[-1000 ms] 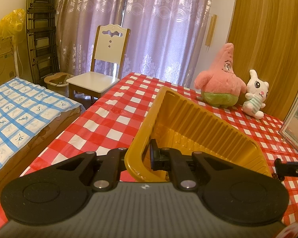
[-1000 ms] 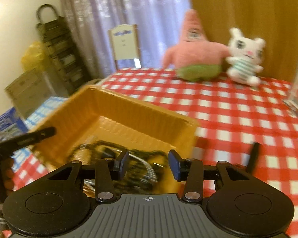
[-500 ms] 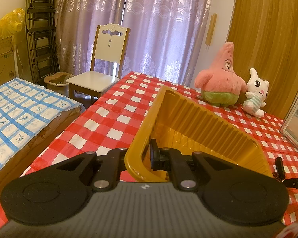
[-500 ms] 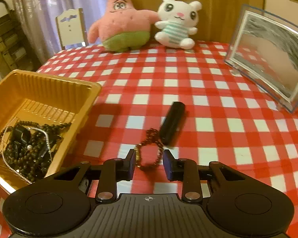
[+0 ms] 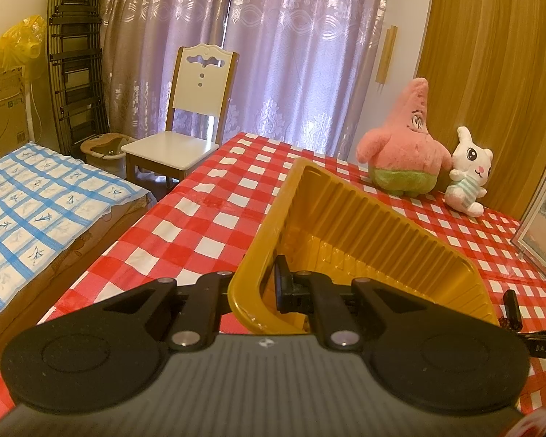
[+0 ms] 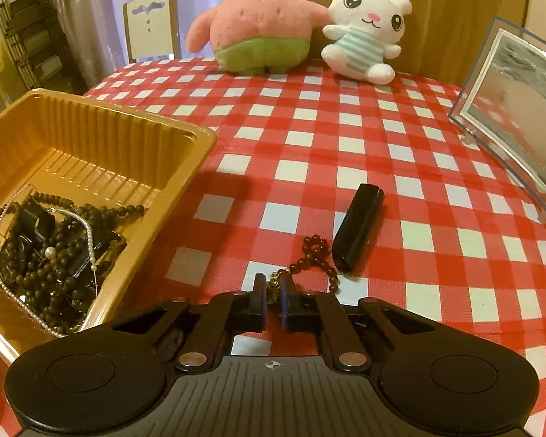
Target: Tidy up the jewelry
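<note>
Fingers (image 6: 259, 291) tight around bracelet (image 6: 311, 260) end

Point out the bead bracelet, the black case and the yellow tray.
bead bracelet (image 6: 315, 255), right wrist view, dark red beads.
black case (image 6: 358, 231), right wrist view, mid body.
yellow tray (image 6: 102, 129), right wrist view, ribbed far wall.

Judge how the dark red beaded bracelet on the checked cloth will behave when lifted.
The dark red beaded bracelet lies in a slack loop, so it will probably hang limp. Its small round beads look light, though smooth, and might slip. The right hand-held gripper pinches only its near end, so the rest may drag against the black rectangular case beside it.
</note>
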Motion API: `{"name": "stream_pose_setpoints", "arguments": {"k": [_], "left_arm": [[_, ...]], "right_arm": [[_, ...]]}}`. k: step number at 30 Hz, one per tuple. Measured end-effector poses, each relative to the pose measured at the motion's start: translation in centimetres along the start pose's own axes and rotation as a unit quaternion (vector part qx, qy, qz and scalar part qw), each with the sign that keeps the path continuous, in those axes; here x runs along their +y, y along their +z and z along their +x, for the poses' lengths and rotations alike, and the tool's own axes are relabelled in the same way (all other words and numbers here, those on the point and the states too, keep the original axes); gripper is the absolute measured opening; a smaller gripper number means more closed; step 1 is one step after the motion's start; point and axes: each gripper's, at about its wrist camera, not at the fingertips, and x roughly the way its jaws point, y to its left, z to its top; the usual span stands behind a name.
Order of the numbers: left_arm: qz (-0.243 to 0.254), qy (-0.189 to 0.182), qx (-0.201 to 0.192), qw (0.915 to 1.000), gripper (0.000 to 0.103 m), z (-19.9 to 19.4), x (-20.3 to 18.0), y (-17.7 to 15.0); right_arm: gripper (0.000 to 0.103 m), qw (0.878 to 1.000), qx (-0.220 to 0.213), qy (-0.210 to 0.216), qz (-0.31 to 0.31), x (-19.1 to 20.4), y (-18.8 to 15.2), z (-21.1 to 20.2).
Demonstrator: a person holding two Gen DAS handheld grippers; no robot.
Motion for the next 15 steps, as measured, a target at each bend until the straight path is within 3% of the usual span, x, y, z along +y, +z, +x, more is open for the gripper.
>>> {"name": "stream_pose_setpoints", "arguments": {"k": [8,15], "left_arm": [[0.001,-0.001,-0.001,1.0,0.01,0.1,-0.1,0.0],[0.001,-0.001,-0.001,1.0,0.01,0.1,0.0,0.0]], "right_arm": [[0.007,0.997,-0.056,0.044,0.043,-0.5,2.5,-4.9],[0.007,0.986,-0.102,0.129,0.034,3.1,5.2,-8.9]]}}
